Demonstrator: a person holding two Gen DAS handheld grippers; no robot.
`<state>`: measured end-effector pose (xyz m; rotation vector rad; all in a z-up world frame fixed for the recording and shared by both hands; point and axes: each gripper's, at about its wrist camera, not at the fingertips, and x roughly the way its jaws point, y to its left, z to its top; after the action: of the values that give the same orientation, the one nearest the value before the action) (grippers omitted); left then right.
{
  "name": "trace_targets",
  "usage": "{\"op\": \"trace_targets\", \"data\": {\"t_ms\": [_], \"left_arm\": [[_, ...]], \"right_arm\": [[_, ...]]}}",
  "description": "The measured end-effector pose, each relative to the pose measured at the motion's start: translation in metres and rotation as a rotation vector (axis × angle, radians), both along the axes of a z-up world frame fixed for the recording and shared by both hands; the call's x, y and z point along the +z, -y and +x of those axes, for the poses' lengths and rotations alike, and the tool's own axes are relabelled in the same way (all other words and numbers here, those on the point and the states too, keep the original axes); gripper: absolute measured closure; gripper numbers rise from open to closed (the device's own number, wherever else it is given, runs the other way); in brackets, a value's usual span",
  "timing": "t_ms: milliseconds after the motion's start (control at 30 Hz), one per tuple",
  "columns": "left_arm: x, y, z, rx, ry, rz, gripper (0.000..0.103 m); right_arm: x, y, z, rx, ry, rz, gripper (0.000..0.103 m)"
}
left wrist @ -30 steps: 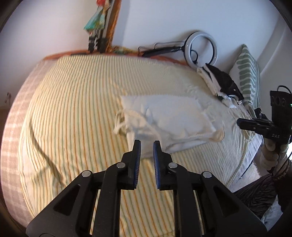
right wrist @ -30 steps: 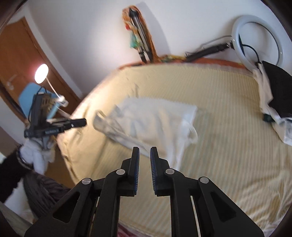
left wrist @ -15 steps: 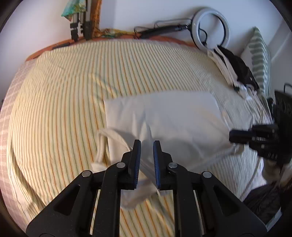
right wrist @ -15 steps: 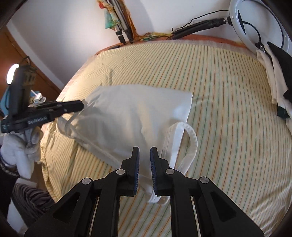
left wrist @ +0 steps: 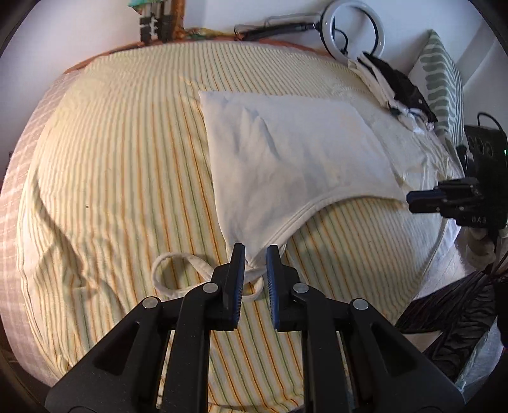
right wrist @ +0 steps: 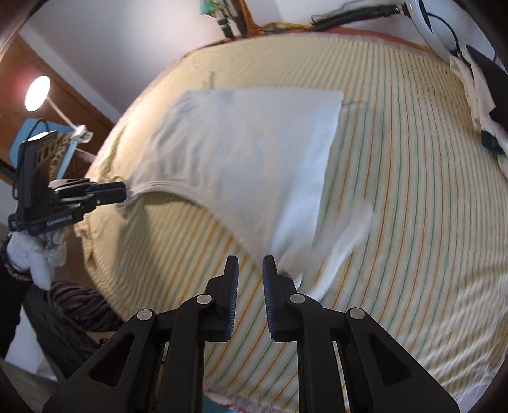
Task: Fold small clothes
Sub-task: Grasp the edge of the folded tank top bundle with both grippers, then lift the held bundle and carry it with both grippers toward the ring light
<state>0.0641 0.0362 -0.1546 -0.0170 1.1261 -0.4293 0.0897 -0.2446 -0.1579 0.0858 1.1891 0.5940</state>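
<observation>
A white tank top [left wrist: 285, 152] lies spread flat on the striped bed sheet [left wrist: 111, 165]. My left gripper [left wrist: 255, 254] has its jaws slightly apart around one shoulder corner of the top; its strap [left wrist: 177, 273] loops on the sheet beside it. My right gripper [right wrist: 250, 265] has its jaws slightly apart at the other shoulder corner of the tank top [right wrist: 247, 149], with the strap [right wrist: 343, 241] blurred beside it. In the right wrist view the left gripper [right wrist: 108, 193] looks closed at the cloth corner. The right gripper also shows in the left wrist view [left wrist: 412, 200].
A pile of black and white clothes [left wrist: 397, 85] lies at the far right of the bed, next to a green patterned pillow [left wrist: 441, 73]. A ring light [left wrist: 355, 28] and a stand rest at the headboard. A lamp [right wrist: 38, 92] glows beyond the bed's left edge.
The crumpled tank top has been pulled out and now lies stretched flat on the sheet. Both grippers have drawn back toward the near bed edge at its shoulder corners.
</observation>
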Motion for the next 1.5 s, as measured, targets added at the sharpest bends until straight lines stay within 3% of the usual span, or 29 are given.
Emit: {"op": "trace_targets", "data": {"t_ms": [100,233,333,500,667,867,1100,1200,1333,1500], "left_arm": [[0.012,-0.01,0.005,0.045,0.025,-0.05,0.091],[0.017,-0.023,0.026,0.127,0.023,-0.148,0.087],[0.008,-0.027,0.051,0.182,-0.02,-0.2,0.07],[-0.011,-0.04,0.077,0.267,-0.096,-0.322,0.068],[-0.022,-0.049,0.096,0.301,-0.131,-0.398,0.068],[-0.037,-0.044,0.107,0.303,-0.169,-0.411,0.068],[-0.042,-0.038,0.113,0.294,-0.152,-0.42,0.069],[-0.044,-0.036,0.117,0.3,-0.15,-0.416,0.08],[-0.043,-0.029,0.119,0.289,-0.135,-0.395,0.093],[-0.032,-0.017,0.112,0.257,-0.059,-0.293,0.097]], "right_arm": [[0.013,0.006,0.001,-0.007,0.054,0.042,0.07],[0.024,0.024,0.014,-0.063,0.086,0.152,0.07],[0.02,0.038,0.033,-0.144,0.095,0.153,0.07],[-0.012,0.058,0.06,-0.231,-0.024,0.243,0.07],[-0.022,0.062,0.065,-0.255,-0.057,0.271,0.07],[-0.027,0.055,0.07,-0.255,-0.076,0.276,0.07],[-0.035,0.052,0.081,-0.279,-0.091,0.346,0.07],[-0.037,0.054,0.082,-0.296,-0.097,0.375,0.071],[-0.039,0.049,0.088,-0.3,-0.101,0.377,0.083],[-0.035,0.038,0.09,-0.279,-0.078,0.328,0.095]]}}
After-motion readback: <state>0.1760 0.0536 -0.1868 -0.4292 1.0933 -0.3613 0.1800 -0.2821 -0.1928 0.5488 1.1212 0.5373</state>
